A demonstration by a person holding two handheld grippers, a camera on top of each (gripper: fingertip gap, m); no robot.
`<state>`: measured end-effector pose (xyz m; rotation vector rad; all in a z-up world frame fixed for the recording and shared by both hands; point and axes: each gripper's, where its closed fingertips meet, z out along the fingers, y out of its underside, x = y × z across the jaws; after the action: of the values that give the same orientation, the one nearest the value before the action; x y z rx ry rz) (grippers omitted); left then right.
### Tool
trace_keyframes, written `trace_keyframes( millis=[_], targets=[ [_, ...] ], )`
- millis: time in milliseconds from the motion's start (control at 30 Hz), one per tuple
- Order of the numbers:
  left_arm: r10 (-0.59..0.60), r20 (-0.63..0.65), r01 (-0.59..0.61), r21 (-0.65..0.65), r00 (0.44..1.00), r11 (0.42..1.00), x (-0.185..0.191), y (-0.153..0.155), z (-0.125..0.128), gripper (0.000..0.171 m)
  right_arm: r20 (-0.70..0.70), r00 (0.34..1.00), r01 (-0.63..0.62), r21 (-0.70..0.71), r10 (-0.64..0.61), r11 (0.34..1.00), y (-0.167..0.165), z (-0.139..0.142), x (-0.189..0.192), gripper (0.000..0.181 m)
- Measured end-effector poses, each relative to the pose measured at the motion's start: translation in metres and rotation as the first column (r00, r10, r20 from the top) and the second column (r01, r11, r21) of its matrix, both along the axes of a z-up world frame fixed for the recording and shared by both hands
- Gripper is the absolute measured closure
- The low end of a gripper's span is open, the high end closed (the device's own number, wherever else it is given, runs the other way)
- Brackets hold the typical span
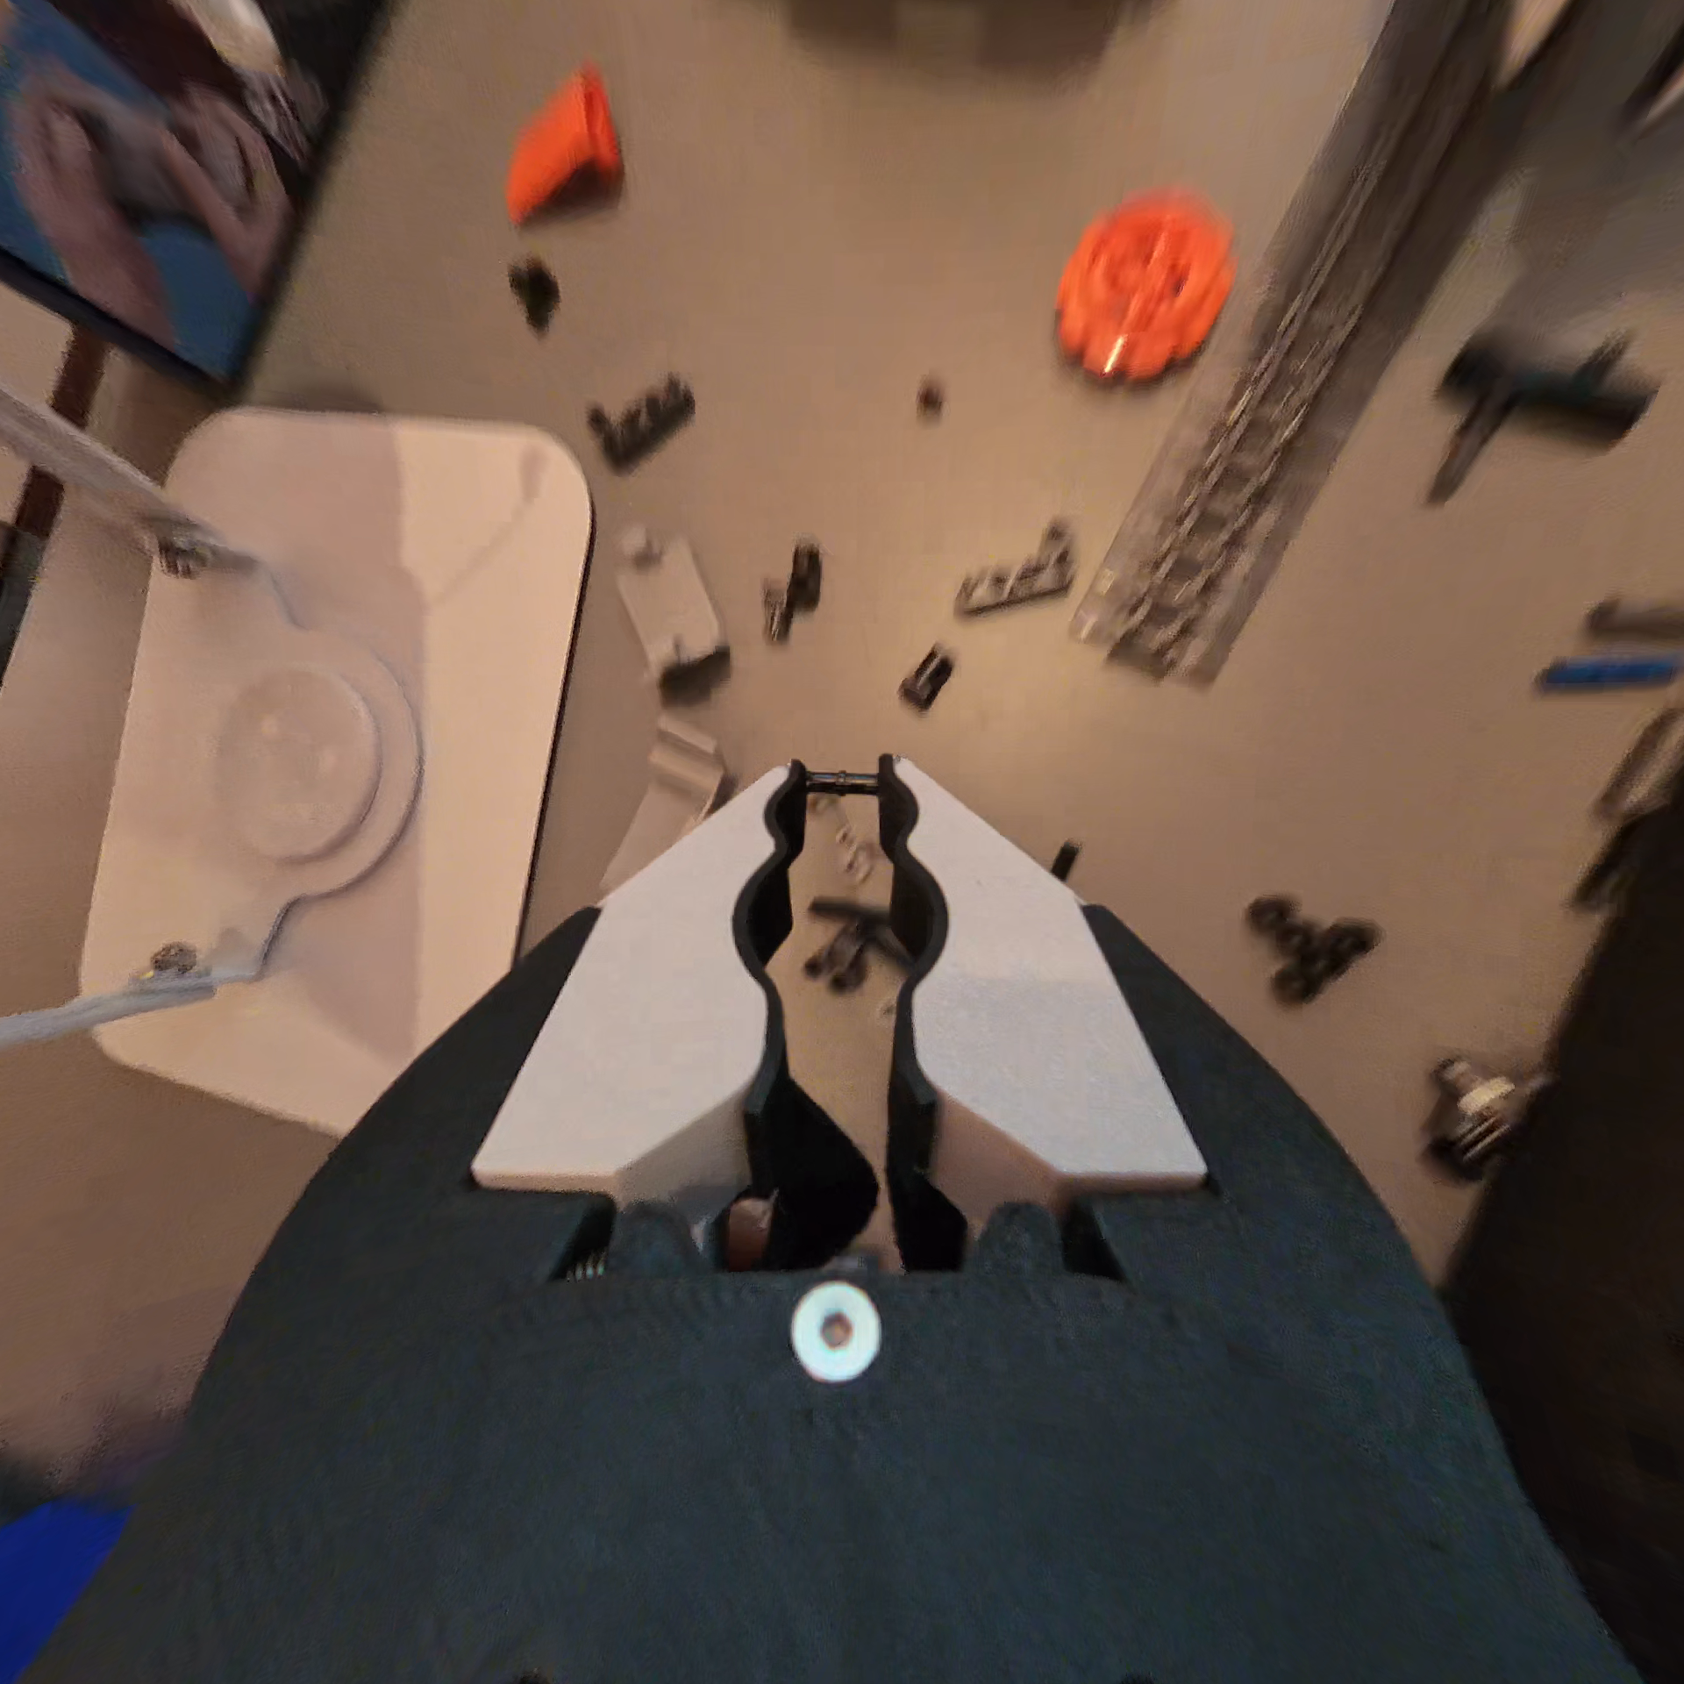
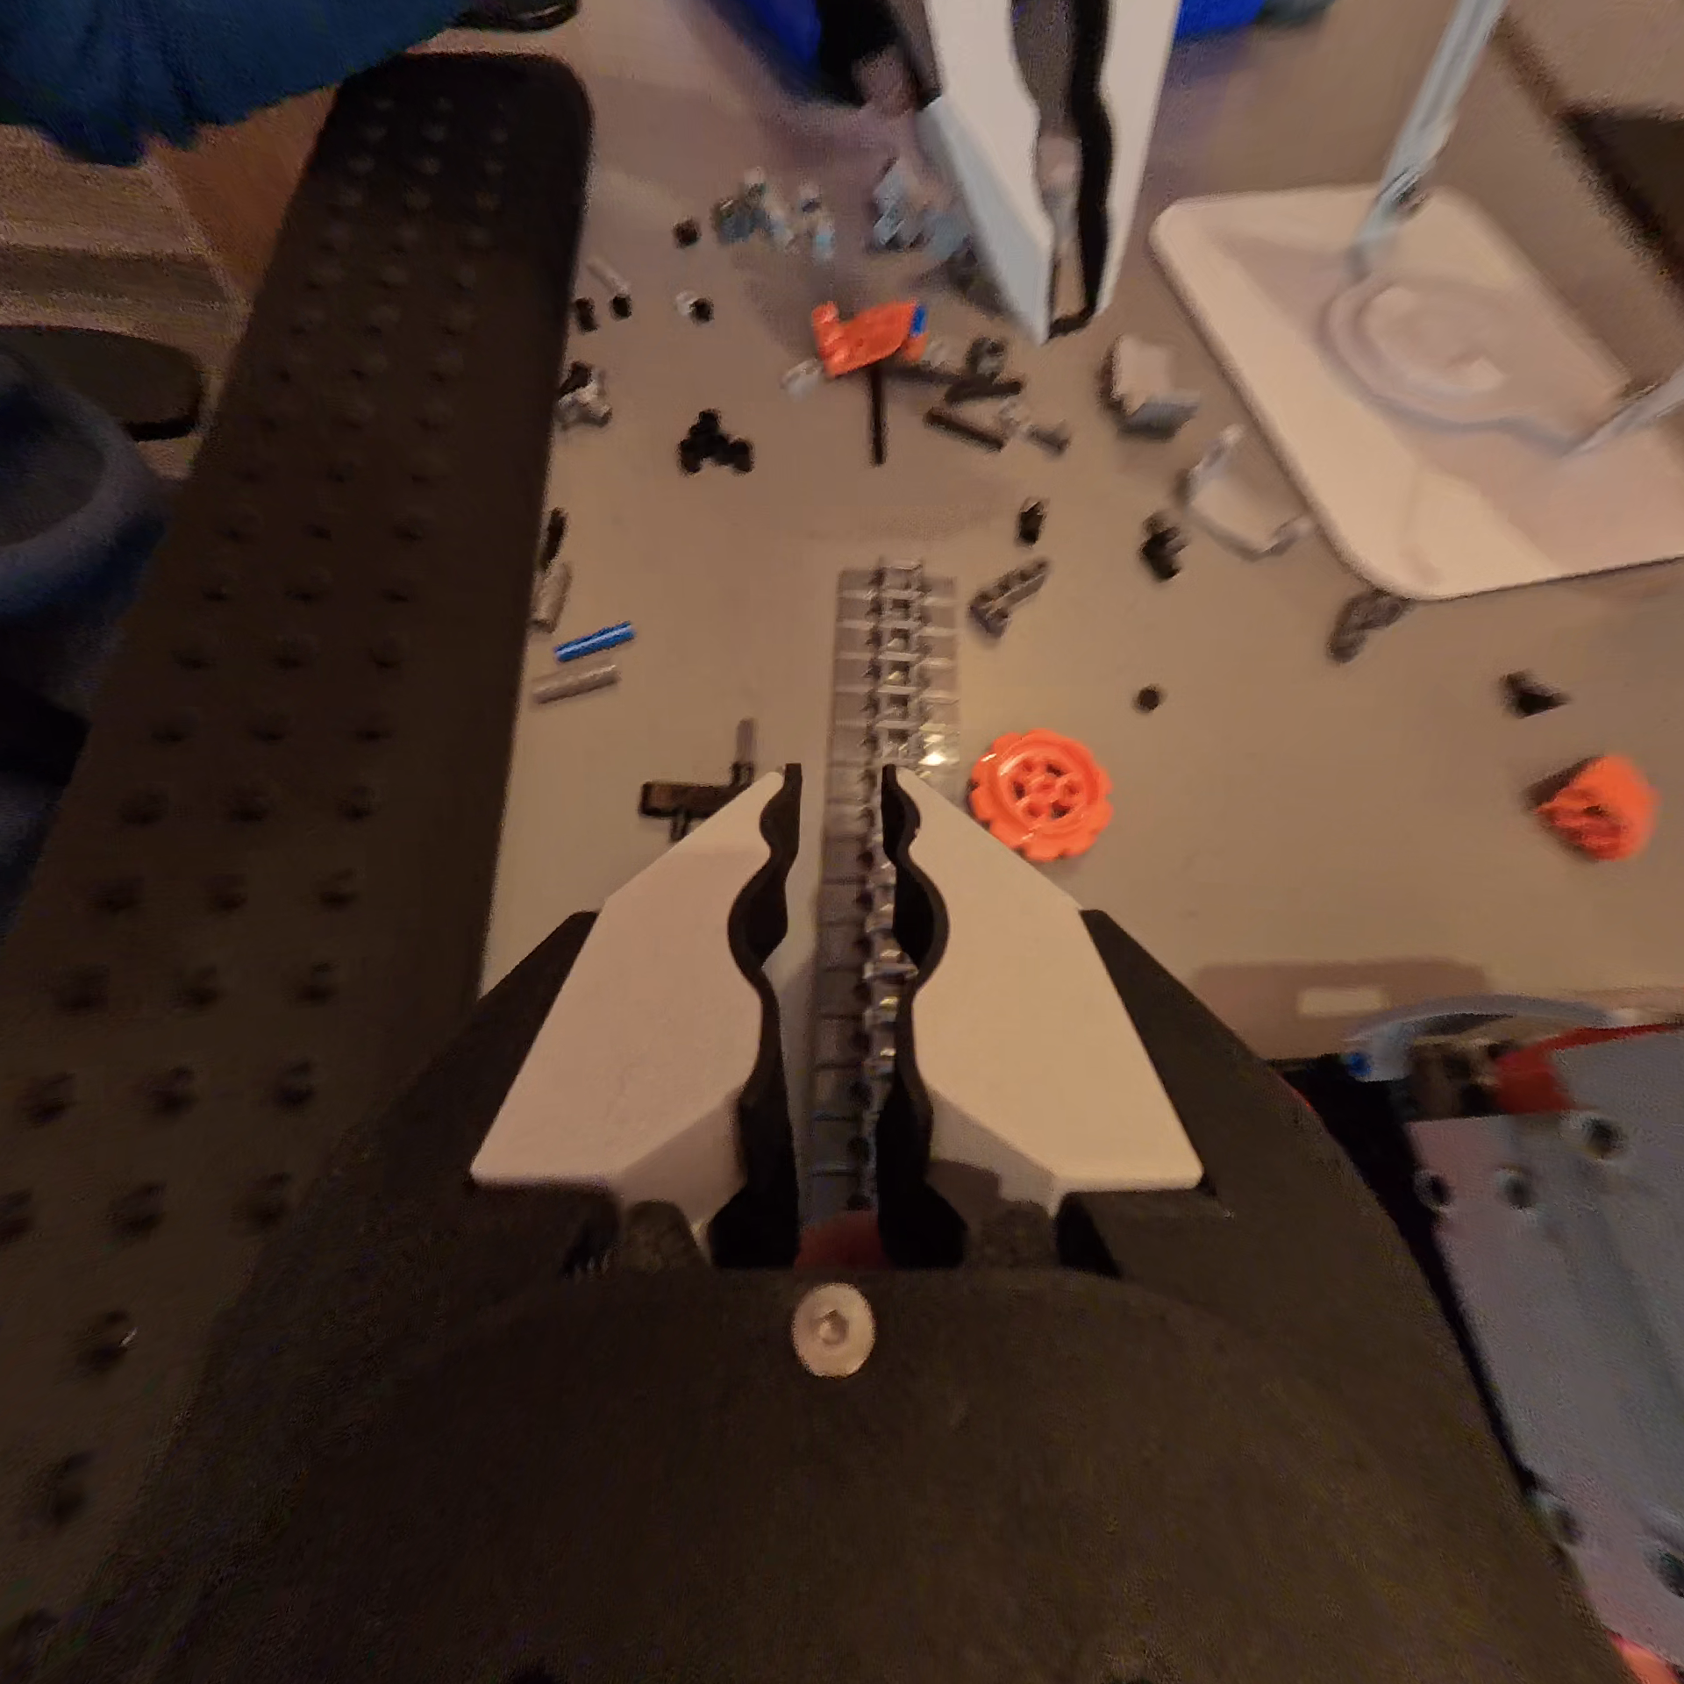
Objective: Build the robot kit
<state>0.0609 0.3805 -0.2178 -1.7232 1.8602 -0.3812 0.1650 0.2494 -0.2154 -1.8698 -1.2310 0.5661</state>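
Note:
My left gripper [image 1: 843,775] is shut on a small black pin [image 1: 845,777], held crosswise between its fingertips above the tan table. Loose small black pieces [image 1: 852,939] lie on the table below it. It also shows from outside in the right wrist view [image 2: 1062,310], at the top, pointing down. My right gripper [image 2: 843,775] is slightly open and empty, hovering over a long grey track strip [image 2: 898,656] that runs under its fingers. An orange gear wheel [image 2: 1039,793] lies just right of its right fingertip. The strip [image 1: 1276,410] and wheel [image 1: 1144,282] also show in the left wrist view.
A white tray [image 1: 474,565] with a clear stand on it sits left of my left gripper. A large black studded plate [image 2: 319,638] lies left of my right gripper. An orange cone piece [image 2: 1599,806], a blue pin [image 2: 592,641] and a grey-and-red model [image 2: 1549,1185] lie around. There is about 15 cm between the tips of the two grippers. The left gripper is farther from the orange gear wheel [image 2: 1039,793], some 15 cm, than the right, some 6 cm. The left camera catches it too, in the left wrist view [image 1: 1151,277].

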Motion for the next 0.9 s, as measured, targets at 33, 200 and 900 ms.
trace_keyframes(
  millis=[33,200,900],
  targets=[
    [0.013,0.084,-0.012,-0.017,0.996,1.000,0.010,-0.007,0.010,0.157,0.007,1.000,0.024,0.065,-0.025,0.998,0.005,0.007,-0.001,0.165],
    [0.091,0.464,-0.004,-0.186,0.881,0.982,0.060,-0.048,0.052,0.157,0.028,0.990,0.112,0.444,-0.139,0.889,0.021,0.050,-0.007,0.161],
    [0.289,0.656,0.325,-0.648,0.697,0.689,0.112,-0.115,0.088,0.157,0.079,0.954,0.105,0.814,-0.288,0.571,0.021,0.088,-0.006,0.175]
  ],
)
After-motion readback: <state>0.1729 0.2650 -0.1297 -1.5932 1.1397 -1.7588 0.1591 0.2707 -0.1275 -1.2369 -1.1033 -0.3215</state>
